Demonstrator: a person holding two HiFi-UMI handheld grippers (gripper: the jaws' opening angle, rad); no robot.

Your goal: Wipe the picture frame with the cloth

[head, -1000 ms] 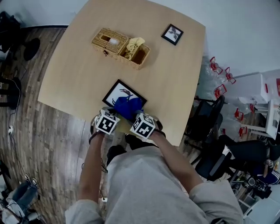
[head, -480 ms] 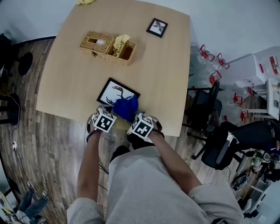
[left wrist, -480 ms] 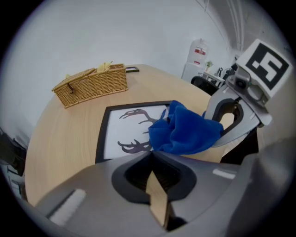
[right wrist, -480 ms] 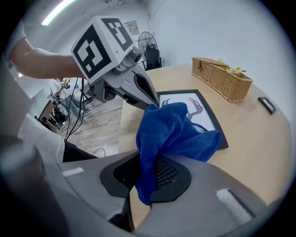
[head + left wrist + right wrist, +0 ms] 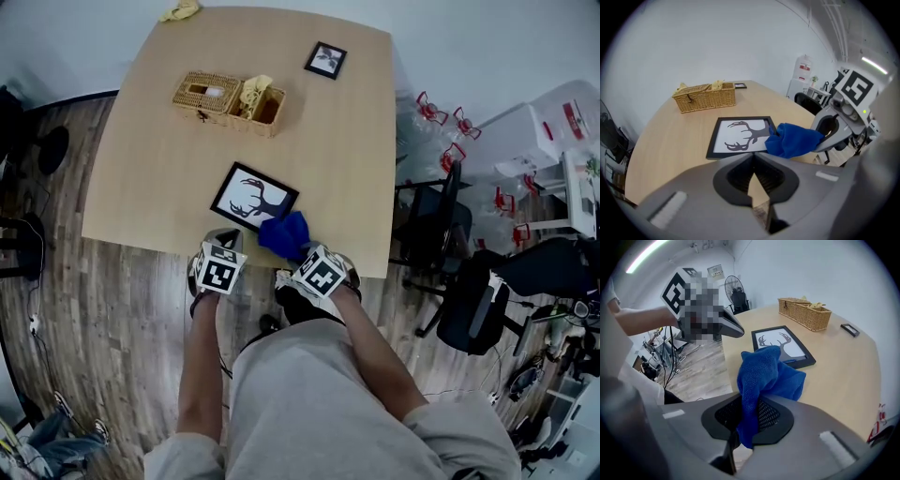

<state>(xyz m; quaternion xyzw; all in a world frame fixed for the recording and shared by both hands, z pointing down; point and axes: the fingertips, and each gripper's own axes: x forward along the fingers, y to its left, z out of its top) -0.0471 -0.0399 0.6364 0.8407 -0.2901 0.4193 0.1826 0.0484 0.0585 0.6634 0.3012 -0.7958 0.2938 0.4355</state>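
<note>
Right gripper (image 5: 744, 425) tight on blue cloth (image 5: 764, 373), picture frame (image 5: 783, 341) partly behind

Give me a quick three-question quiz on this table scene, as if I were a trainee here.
1. Which gripper's fingers clamp the blue cloth?
2. True or false: the cloth hides the whole deer picture frame.
3. Farther along the table from that frame stands: A a wicker basket; B a kettle; C a laptop.
Key: 1 the right gripper; 2 false, the deer shows plainly; 3 A.
</note>
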